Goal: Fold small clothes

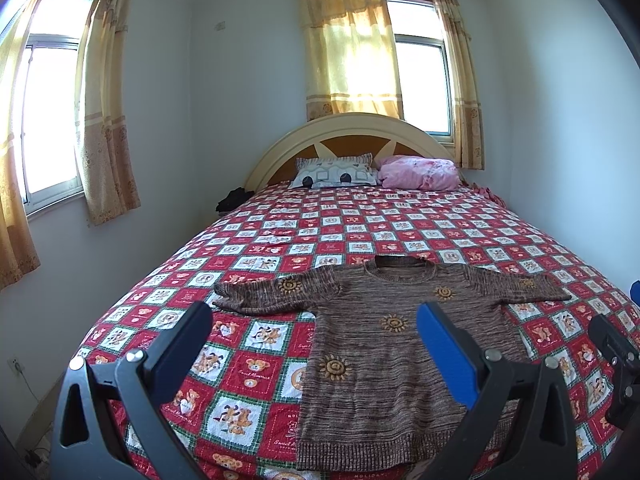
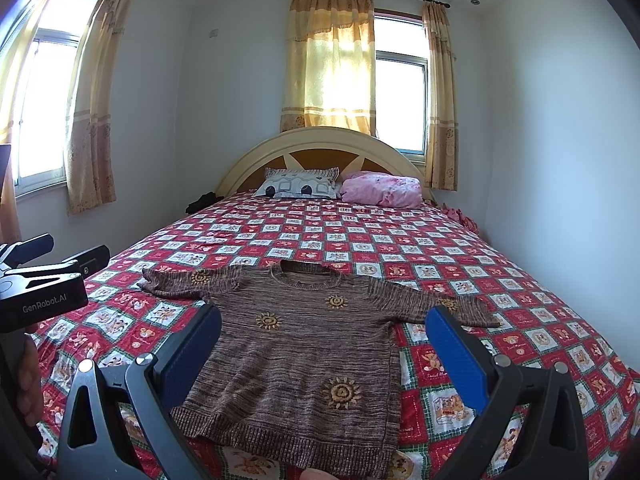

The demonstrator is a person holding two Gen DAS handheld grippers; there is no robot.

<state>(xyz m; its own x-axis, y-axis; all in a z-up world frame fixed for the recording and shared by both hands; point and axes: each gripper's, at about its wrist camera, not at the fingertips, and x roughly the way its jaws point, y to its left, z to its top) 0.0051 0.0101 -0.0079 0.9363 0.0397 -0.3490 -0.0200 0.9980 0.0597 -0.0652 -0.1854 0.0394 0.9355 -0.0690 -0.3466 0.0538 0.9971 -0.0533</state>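
A small brown knit sweater (image 1: 384,344) with yellow sun motifs lies flat and face up on the bed, both sleeves spread out; it also shows in the right wrist view (image 2: 304,352). My left gripper (image 1: 316,320) is open and empty, held above the sweater's lower left part. My right gripper (image 2: 324,320) is open and empty, held above the sweater's body near the hem. The left gripper also shows at the left edge of the right wrist view (image 2: 56,256).
The bed has a red checked bear-print cover (image 1: 256,344). A patterned pillow (image 1: 336,172) and a pink bundle (image 1: 420,172) lie by the headboard (image 1: 352,128). Walls stand left and right of the bed; curtained windows are behind.
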